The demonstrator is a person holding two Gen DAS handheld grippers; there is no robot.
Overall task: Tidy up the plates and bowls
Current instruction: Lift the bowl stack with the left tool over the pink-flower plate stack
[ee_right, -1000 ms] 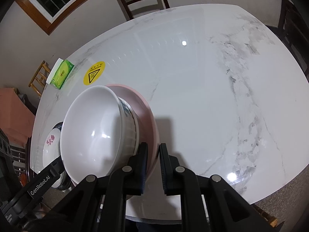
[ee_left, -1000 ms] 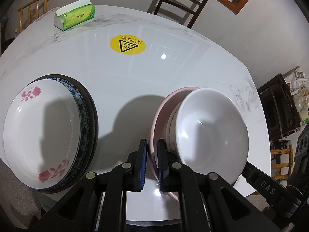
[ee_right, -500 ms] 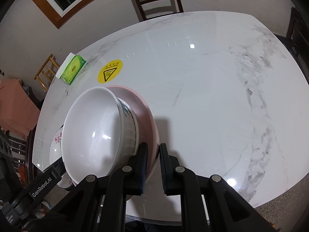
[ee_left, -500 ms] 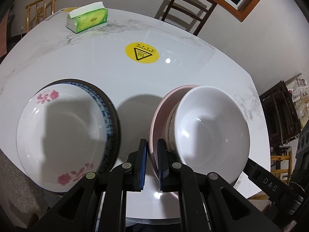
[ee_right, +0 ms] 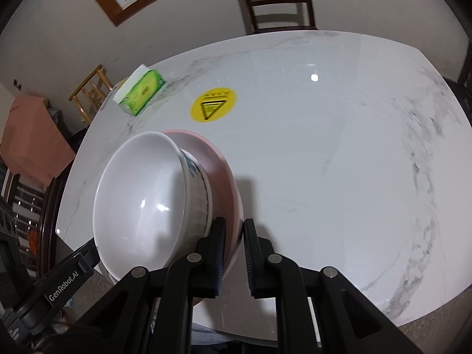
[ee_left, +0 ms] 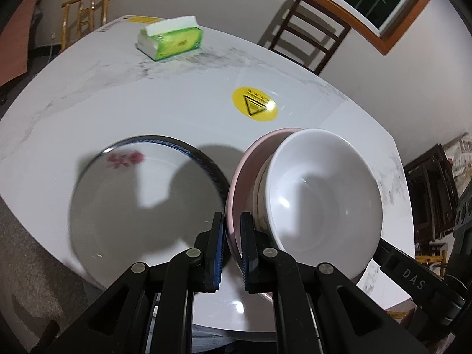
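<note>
A pink plate [ee_left: 246,165] carries a patterned bowl with a white bowl [ee_left: 321,203] nested in it. My left gripper [ee_left: 230,236] is shut on the plate's left rim. My right gripper [ee_right: 234,240] is shut on its right rim [ee_right: 227,174]; the white bowl [ee_right: 141,203] shows there too. The stack is held in the air, level with the table. To its left a white plate with red flowers [ee_left: 141,203] lies on a dark blue-rimmed plate [ee_left: 203,159] on the table.
The white marble table [ee_right: 324,162] carries a green tissue box [ee_left: 169,41] at the far side and a yellow warning sticker [ee_left: 255,104]. Wooden chairs [ee_left: 306,29] stand beyond the far edge. The table's near edge runs just under the flowered plate.
Both grippers have carried the pink plate and bowls left and toward the flowered plate stack, which now sits closer and partly under the left gripper. Grips are unchanged.
</note>
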